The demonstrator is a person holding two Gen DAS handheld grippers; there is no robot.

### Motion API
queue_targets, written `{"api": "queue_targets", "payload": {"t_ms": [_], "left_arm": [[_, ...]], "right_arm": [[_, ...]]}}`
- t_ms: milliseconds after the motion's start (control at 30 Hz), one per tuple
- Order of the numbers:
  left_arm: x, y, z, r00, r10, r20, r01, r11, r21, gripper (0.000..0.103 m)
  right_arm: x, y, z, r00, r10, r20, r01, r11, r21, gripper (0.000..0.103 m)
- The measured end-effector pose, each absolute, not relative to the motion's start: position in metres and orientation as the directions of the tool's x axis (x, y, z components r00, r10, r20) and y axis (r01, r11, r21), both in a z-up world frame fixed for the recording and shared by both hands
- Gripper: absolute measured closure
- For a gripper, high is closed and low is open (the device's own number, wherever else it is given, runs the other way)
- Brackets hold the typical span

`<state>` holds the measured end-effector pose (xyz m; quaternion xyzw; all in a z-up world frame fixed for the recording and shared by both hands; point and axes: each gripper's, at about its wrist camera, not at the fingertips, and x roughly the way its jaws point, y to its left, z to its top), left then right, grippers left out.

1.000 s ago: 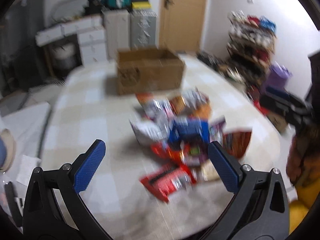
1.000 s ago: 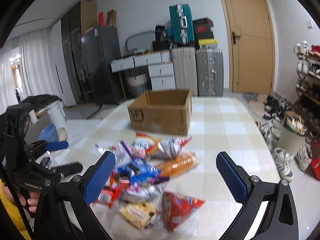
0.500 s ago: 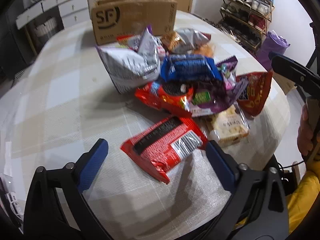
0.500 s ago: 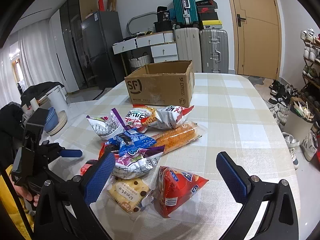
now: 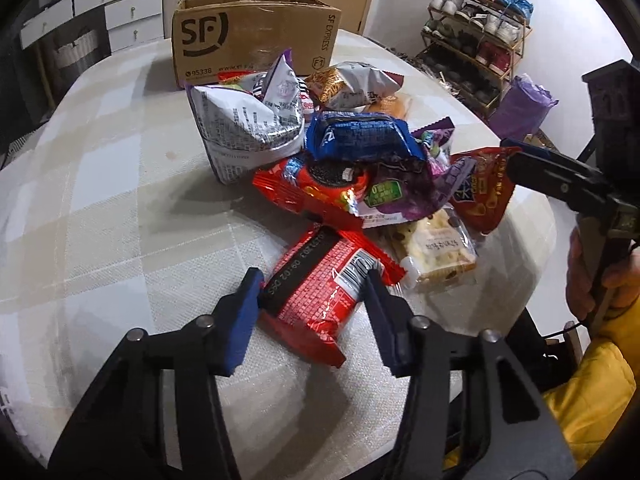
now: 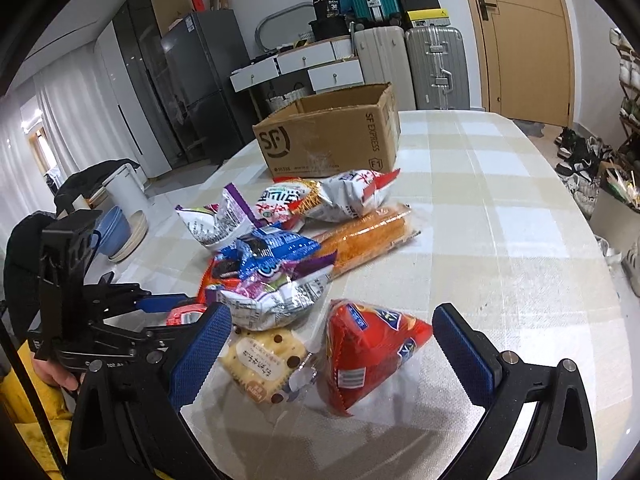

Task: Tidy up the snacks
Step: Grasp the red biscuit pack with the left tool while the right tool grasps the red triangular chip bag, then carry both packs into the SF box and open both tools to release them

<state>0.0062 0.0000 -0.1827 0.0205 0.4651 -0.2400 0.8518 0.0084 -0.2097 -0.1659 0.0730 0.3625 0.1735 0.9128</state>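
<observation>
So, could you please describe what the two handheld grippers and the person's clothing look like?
Both the left gripper and the right gripper have black, triangulated frames with silver pivot pins, and each finger carries a long blue, finely textured pad. A thin black cable hangs below the right gripper's handle in the left wrist view. The person wears a bright yellow sleeve.

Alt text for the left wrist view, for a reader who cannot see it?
The left tongs have just closed on a red snack packet at the near edge of a snack pile on a checked table; an open cardboard box stands behind.
</observation>
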Motion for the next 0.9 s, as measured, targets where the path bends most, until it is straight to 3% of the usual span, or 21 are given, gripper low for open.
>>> {"api": "queue_targets", "payload": {"t_ms": [400,467,600,733,767,900], "left_arm": [[-0.002,0.008,-0.179,0.471,-0.380,-0.796,0.411,0.893,-0.182,0.058],[-0.003,0.011,-0.178,0.471,-0.382,-0.795,0.406,0.894,-0.188,0.058],[-0.005,0.017,-0.176,0.479,-0.386,-0.788,0.393,0.897,-0.201,0.058],[-0.006,0.023,-0.172,0.485,-0.396,-0.780,0.384,0.897,-0.217,0.058],[-0.006,0.025,-0.170,0.489,-0.398,-0.776,0.380,0.898,-0.221,0.058],[-0.006,0.032,-0.164,0.503,-0.408,-0.762,0.368,0.899,-0.239,0.058]], "right_arm": [[0.016,-0.205,-0.182,0.637,0.364,-0.680,-0.241,0.931,0.273,0.002],[0.020,-0.207,-0.187,0.623,0.366,-0.692,-0.229,0.931,0.286,0.012],[0.025,-0.214,-0.198,0.598,0.372,-0.710,-0.190,0.926,0.325,0.021],[0.030,-0.216,-0.208,0.574,0.355,-0.738,-0.152,0.932,0.330,0.042],[0.030,-0.217,-0.207,0.587,0.350,-0.731,-0.148,0.933,0.328,0.054],[0.034,-0.222,-0.211,0.579,0.395,-0.714,-0.148,0.911,0.384,0.061]]}}
